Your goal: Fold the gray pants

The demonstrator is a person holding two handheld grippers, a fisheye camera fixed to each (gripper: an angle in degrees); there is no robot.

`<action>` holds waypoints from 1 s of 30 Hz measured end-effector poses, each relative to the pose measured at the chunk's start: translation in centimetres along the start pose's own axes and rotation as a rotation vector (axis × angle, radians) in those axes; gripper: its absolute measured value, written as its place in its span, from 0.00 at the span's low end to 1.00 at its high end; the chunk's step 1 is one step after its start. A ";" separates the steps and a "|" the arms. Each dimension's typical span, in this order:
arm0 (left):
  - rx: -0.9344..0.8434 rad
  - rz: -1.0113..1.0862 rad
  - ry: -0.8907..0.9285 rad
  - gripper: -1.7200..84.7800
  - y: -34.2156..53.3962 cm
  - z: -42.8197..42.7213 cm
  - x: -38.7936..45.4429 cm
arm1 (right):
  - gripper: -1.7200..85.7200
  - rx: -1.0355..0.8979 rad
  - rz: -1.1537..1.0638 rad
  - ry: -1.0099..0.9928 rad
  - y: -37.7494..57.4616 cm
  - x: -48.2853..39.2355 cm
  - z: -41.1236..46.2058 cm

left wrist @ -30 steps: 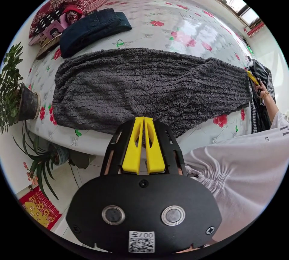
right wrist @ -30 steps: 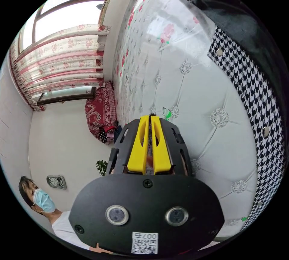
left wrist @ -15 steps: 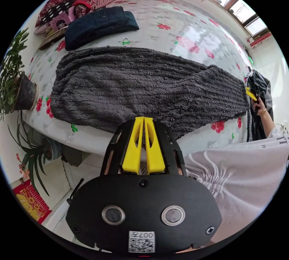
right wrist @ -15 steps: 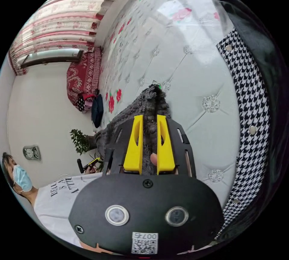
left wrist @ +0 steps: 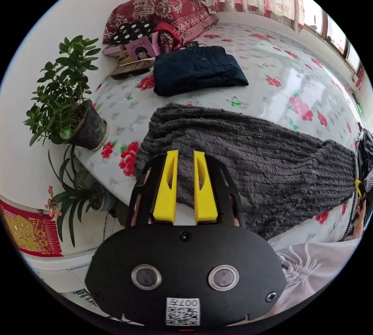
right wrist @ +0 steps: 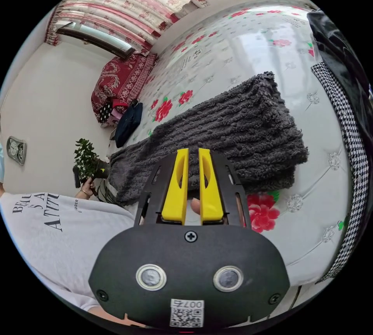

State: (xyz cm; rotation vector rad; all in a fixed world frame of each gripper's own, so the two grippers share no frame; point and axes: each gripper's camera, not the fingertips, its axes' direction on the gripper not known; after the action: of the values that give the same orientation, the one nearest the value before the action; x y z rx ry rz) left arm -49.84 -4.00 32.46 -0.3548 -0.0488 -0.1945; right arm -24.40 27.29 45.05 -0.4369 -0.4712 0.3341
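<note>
The gray pants (left wrist: 248,168) are laid flat along the near edge of the bed (left wrist: 279,78), already doubled leg on leg, w/ the folded navy garment (left wrist: 198,69) further back toward the red pillow (left wrist: 167,5) and a potted plant (left wrist: 66,98) just off the bed's corner. The left gripper (left wrist: 185,164) is seen w/ jaws apart, nothing between them, over the pants' end nearest the plant; the right gripper (right wrist: 193,164) is likewise parted and empty, above the opposite end by the houndstooth cloth (right wrist: 349,133). The fabric is judged thick, fuzzy, soft & limp, approx. medium weight, not slippery; corners of one end are probably best pinched thru both layers, since bulk may sag mid-span
</note>
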 end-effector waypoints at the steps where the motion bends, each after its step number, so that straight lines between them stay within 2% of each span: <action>1: -0.001 0.009 0.006 0.11 -0.9 0.5 -0.2 | 0.09 -0.013 -0.002 0.019 0.9 -1.3 -0.2; 8: -0.046 0.126 -0.118 0.14 -8.8 7.8 -0.1 | 0.09 -0.028 0.047 0.085 4.5 -7.0 -0.9; 10: -0.092 0.149 -0.131 0.13 -9.8 9.9 0.2 | 0.09 -0.026 0.069 0.085 4.8 -7.8 -1.0; 12: -0.173 0.177 -0.127 0.06 -9.8 13.0 0.9 | 0.09 -0.022 0.091 0.068 5.2 -8.6 -1.2; 16: -0.135 0.199 -0.119 0.02 -10.7 12.4 0.7 | 0.09 0.002 0.109 0.091 6.2 -10.2 -2.0; 19: 0.027 0.105 -0.065 0.01 -11.8 8.0 -3.2 | 0.09 -0.002 0.117 0.124 7.0 -10.7 -3.3; 21: 0.085 0.041 -0.124 0.01 -12.5 6.6 -6.4 | 0.09 0.005 0.136 0.145 7.5 -10.4 -4.4; 23: -0.012 0.007 -0.137 0.01 -13.1 9.0 -8.1 | 0.10 0.030 0.172 0.140 7.9 -9.3 -6.1; 26: -0.130 0.020 -0.019 0.02 -14.0 11.7 -8.4 | 0.11 0.055 0.216 0.114 7.7 -7.9 -7.8; 30: -0.067 0.014 -0.035 0.05 -14.5 9.0 -8.8 | 0.12 0.127 0.268 0.129 6.9 -6.4 -11.0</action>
State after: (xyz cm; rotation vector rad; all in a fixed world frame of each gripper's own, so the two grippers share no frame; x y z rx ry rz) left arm -61.43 -12.56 45.08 -0.4250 -0.0741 -0.1762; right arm -25.67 27.08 30.66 -0.3955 -0.2631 0.5878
